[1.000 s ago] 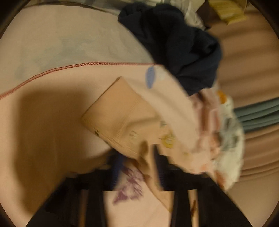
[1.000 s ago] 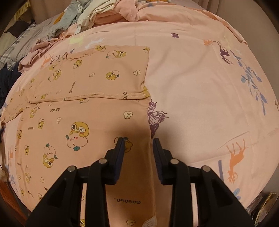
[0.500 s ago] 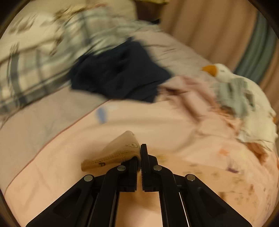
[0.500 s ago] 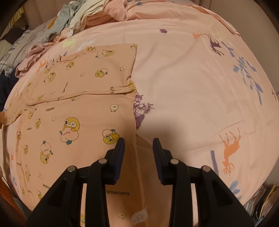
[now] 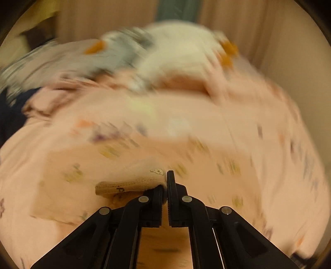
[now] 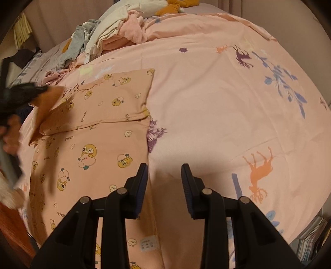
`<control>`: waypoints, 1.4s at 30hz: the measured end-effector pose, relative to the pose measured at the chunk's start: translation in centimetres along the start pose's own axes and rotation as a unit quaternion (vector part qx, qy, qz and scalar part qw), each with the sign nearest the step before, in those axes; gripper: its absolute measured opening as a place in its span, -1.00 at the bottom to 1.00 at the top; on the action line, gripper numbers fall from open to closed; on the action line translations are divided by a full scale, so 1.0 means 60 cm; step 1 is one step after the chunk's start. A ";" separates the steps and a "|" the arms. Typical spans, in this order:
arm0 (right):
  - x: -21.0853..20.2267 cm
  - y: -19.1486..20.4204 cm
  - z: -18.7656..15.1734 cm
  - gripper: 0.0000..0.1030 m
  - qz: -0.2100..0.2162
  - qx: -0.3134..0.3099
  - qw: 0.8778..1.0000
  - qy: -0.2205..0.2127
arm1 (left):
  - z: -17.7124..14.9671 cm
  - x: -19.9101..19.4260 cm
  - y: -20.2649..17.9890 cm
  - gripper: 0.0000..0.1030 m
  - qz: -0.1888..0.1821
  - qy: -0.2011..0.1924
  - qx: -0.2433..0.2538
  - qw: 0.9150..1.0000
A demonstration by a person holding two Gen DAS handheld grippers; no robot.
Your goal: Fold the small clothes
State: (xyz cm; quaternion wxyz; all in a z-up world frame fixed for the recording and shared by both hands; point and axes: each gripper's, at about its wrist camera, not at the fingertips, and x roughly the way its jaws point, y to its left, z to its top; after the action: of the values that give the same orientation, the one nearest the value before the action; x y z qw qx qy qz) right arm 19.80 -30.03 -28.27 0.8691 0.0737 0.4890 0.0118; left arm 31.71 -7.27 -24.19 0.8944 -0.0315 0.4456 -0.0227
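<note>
A small peach shirt (image 6: 86,149) printed with yellow cartoon chicks lies flat on the pink bed sheet (image 6: 217,99), its upper part folded over. My left gripper (image 5: 165,184) is shut on the shirt's sleeve cuff (image 5: 128,184) and holds it lifted over the garment; it also shows blurred at the left edge of the right wrist view (image 6: 22,93). My right gripper (image 6: 164,175) is open and empty, hovering just above the shirt's right edge and the sheet.
A heap of loose clothes (image 6: 111,35) and a plush toy (image 6: 178,5) lie at the far end of the bed. A dark navy garment (image 5: 8,115) lies at the left. Books (image 6: 312,242) stand beside the bed at lower right.
My left gripper has swung the gripped sleeve cuff from the bed's left side inward over the shirt. The right gripper has drawn back a little and stays open.
</note>
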 end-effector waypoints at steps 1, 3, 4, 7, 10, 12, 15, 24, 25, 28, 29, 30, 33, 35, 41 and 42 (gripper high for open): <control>0.001 -0.003 -0.001 -0.36 -0.001 0.001 1.000 0.002 | -0.013 0.024 -0.021 -0.95 0.010 0.027 0.029 0.999; 0.001 -0.011 -0.004 -0.34 -0.010 0.003 1.000 0.008 | -0.041 0.065 -0.041 -0.95 0.043 0.086 0.077 0.992; -0.001 -0.015 -0.005 -0.30 -0.012 0.003 1.000 0.007 | -0.052 0.061 -0.042 -0.95 0.047 0.074 0.093 0.992; -0.009 -0.017 -0.002 -0.08 -0.015 0.002 1.000 -0.003 | -0.065 0.025 -0.030 -0.67 0.055 0.064 0.130 0.988; -0.011 -0.005 0.009 0.02 -0.013 -0.004 1.000 -0.010 | -0.071 -0.033 0.015 -0.14 -0.006 0.076 0.109 0.991; -0.010 0.011 0.019 0.05 -0.008 -0.011 1.000 -0.014 | -0.077 -0.067 0.029 0.09 -0.020 0.055 0.081 0.995; -0.004 0.044 0.039 0.08 0.006 -0.024 1.000 -0.014 | -0.096 -0.123 0.108 0.25 0.014 0.013 0.048 0.999; 0.058 0.257 0.161 0.31 0.090 -0.096 0.991 0.020 | -0.121 -0.064 0.267 -0.09 0.079 0.057 -0.072 0.993; 0.067 0.279 0.170 0.42 0.091 -0.100 0.990 0.026 | -0.125 -0.053 0.275 -0.10 0.074 0.065 -0.087 0.991; 0.106 0.362 0.190 0.43 0.091 -0.131 0.986 0.046 | -0.136 -0.030 0.269 -0.18 0.089 0.083 -0.101 0.987; 0.125 0.397 0.191 0.43 0.067 -0.155 0.984 0.050 | -0.135 -0.020 0.275 -0.25 0.098 0.082 -0.102 0.987; 0.139 0.419 0.189 0.43 0.042 -0.178 0.982 0.047 | -0.137 -0.016 0.274 -0.25 0.113 0.076 -0.101 0.986; 0.198 0.455 0.172 0.37 -0.082 -0.223 0.970 0.051 | -0.134 -0.012 0.271 -0.25 0.125 0.056 -0.101 0.985; 0.229 0.448 0.162 -0.25 -0.112 -0.226 0.965 0.069 | -0.133 -0.012 0.284 -0.32 0.121 0.053 -0.121 0.984; 0.162 0.374 0.213 -0.97 0.007 -0.139 0.990 0.006 | -0.126 -0.008 0.286 -0.72 0.146 0.049 -0.104 0.983; 0.150 0.356 0.224 -0.97 0.025 -0.127 0.992 0.003 | -0.126 -0.006 0.284 -0.79 0.152 0.049 -0.097 0.982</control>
State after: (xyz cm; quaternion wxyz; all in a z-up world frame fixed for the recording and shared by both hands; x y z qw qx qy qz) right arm 37.06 -9.66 -26.05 0.8694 -0.0254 0.4840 0.0959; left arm 25.69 9.45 -29.75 0.8573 -0.0493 0.4885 0.1551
